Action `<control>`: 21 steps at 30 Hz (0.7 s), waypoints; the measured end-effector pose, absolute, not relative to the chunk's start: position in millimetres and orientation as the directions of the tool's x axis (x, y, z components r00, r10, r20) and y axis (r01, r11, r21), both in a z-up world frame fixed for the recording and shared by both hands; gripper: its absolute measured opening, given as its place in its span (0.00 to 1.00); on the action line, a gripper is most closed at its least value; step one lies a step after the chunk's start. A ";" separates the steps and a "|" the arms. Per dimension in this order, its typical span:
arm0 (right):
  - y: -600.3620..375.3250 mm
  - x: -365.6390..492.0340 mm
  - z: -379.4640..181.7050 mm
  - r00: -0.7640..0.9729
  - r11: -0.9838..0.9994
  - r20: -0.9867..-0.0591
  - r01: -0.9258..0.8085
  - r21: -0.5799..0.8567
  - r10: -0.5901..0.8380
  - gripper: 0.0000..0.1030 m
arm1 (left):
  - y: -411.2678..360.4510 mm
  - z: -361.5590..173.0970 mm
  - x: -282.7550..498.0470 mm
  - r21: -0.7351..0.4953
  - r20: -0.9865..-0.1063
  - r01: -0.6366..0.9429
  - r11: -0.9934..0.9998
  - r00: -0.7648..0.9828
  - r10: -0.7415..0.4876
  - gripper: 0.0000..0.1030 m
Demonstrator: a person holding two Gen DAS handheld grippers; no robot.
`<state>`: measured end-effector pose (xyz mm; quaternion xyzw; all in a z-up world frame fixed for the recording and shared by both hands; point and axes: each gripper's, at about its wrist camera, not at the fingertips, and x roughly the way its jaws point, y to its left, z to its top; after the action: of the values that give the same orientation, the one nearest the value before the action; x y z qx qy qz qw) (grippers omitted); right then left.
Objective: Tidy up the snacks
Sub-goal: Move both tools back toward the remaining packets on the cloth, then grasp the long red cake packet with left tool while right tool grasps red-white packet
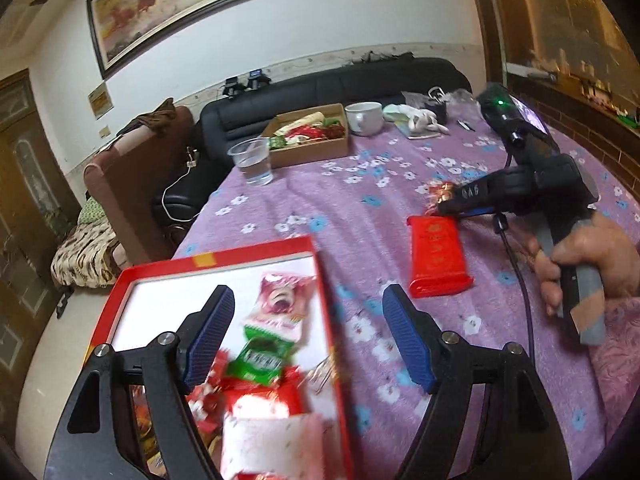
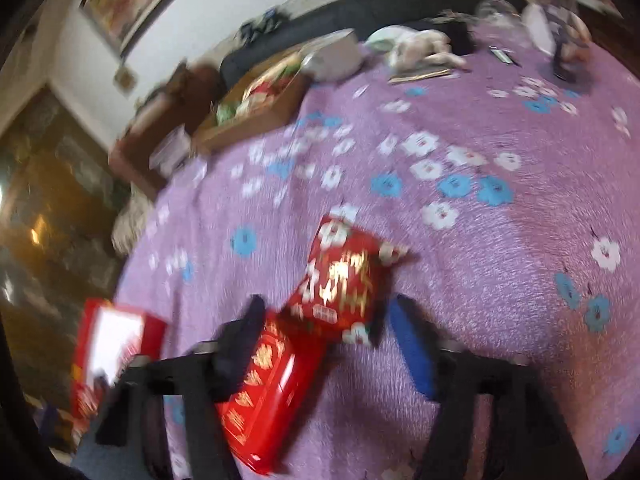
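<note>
Near table's near edge, on purple floral tablecloth (image 2: 500,280): crinkly red-gold foil snack packet (image 2: 340,280), beside glossy red flat pack (image 2: 264,392). Likely light, soft, slippery; pinch sealed edge. Right gripper (image 2: 332,344) jaws wide, straddling packet, not closed. Left gripper (image 1: 308,340) jaws wide, empty, over red-rimmed white-lined snack tray (image 1: 160,276).

A snack packet (image 2: 340,280) lies on the worktop (image 2: 500,280), touching a flat box (image 2: 264,392) nearer the camera; an open tray (image 1: 120,292) holding snacks sits further left.
</note>
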<state>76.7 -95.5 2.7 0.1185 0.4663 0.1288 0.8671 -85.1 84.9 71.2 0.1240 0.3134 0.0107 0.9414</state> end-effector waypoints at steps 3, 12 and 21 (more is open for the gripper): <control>-109.8 80.5 -1.0 0.521 0.909 -0.761 -0.075 0.410 0.386 0.11 | 72.7 69.9 -67.6 0.262 -0.604 0.073 0.962 0.790 0.105 0.75; -163.4 86.9 2.1 0.530 0.844 -0.719 0.012 0.536 0.449 0.00 | 21.4 43.9 -9.9 0.256 -0.729 0.218 0.942 0.684 0.040 0.74; -173.3 86.5 8.6 0.554 0.742 -0.620 0.007 0.670 0.555 0.45 | -6.6 9.8 18.8 0.195 -0.825 0.340 0.920 0.564 -0.033 0.75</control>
<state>86.5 -173.3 8.6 0.3181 0.4416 0.1665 0.8222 18.8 -6.6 9.8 0.1686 0.4546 -0.1073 0.8680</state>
